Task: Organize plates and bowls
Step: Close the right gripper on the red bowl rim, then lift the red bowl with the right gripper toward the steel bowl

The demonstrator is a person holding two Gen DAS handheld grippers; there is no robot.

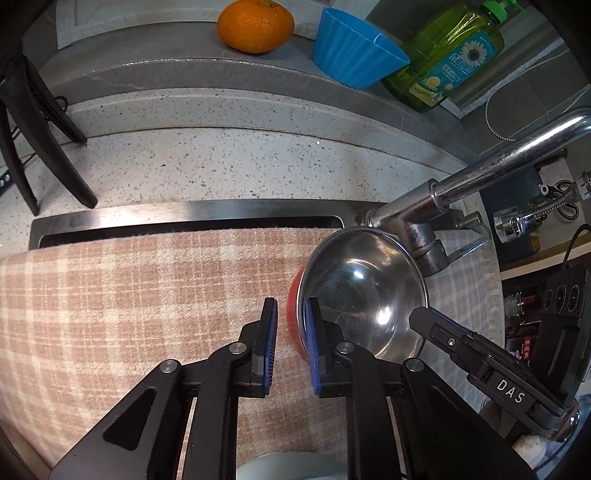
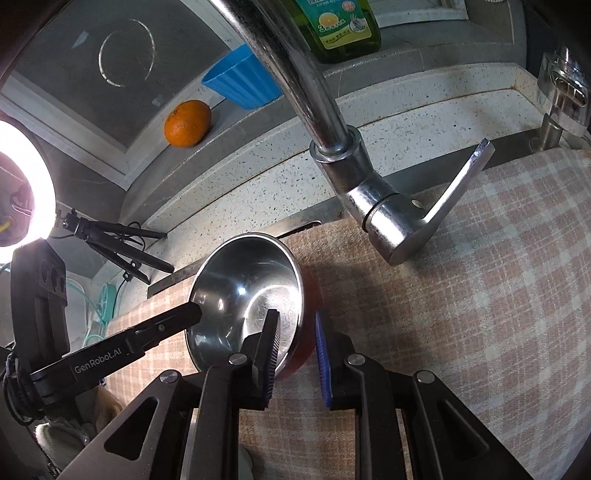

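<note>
Gleaming steel bowl (image 1: 364, 291), red outside.

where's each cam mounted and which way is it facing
Left wrist: on the left gripper, looking along its jaws at the steel bowl on the plaid cloth; the right gripper reaches in from the right.
Right wrist: on the right gripper, looking at the same steel bowl under the faucet; the left gripper reaches in from the left.
Shared: bowl, cloth, faucet, orange, blue cup.
</note>
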